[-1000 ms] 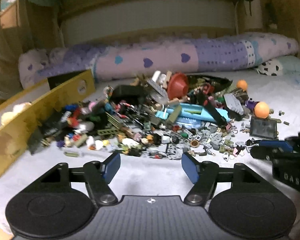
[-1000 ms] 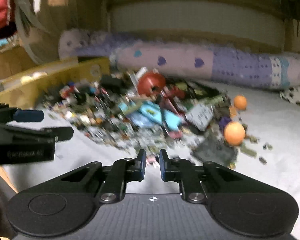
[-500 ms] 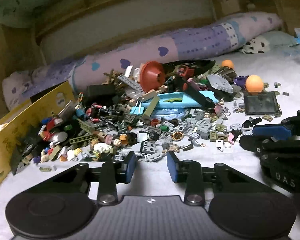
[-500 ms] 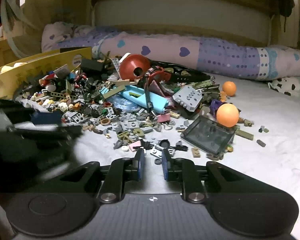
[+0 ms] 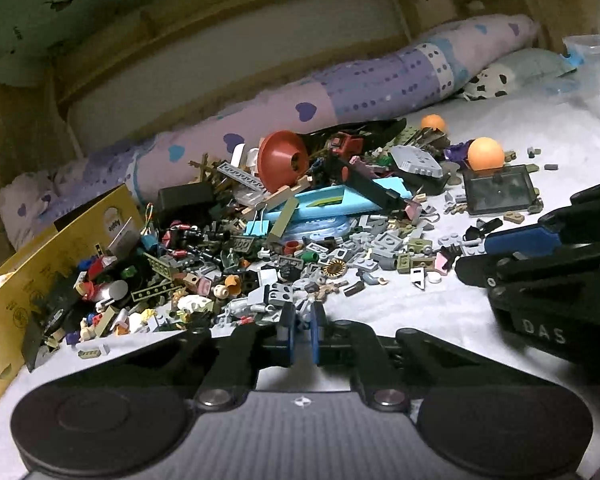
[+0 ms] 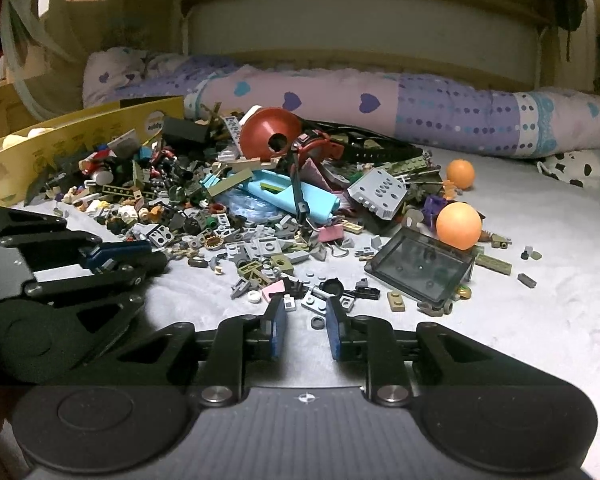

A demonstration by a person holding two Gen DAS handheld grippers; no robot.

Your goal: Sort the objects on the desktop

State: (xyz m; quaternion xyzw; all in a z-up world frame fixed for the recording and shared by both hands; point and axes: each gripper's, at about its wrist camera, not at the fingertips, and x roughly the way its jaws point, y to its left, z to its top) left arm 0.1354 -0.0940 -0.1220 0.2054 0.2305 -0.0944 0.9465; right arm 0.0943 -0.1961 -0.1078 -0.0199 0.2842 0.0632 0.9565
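A wide heap of small mixed plastic building bricks [image 5: 300, 240] is spread over a pale grey bed sheet [image 6: 540, 320], with a long purple and pink heart-patterned bolster [image 6: 380, 108] lying along its far side. A yellow cardboard box [image 5: 40, 280] is set at the left edge of the heap, probably so that sorted pieces can be dropped in with a short reach. A red plastic funnel-shaped cone [image 5: 282, 160] and a long light-blue plastic piece [image 5: 332, 204] are seen on top near the middle; two orange balls [image 6: 458, 226] and a dark clear rectangular panel [image 6: 420, 268] lie toward the right. The left gripper [image 5: 302, 326] is held low at the near edge of the heap, its jaws drawn almost together, and something small and pale blue appears to be pinched between them, though what it is cannot be told. The right gripper [image 6: 306, 332] is held low at the near right fringe, its jaws narrowly parted and holding nothing, with a small black ring [image 6: 318, 323] lying on the sheet between them. Both are presumably placed at the thin fringe because single pieces can be isolated there more easily than in the crowded middle.
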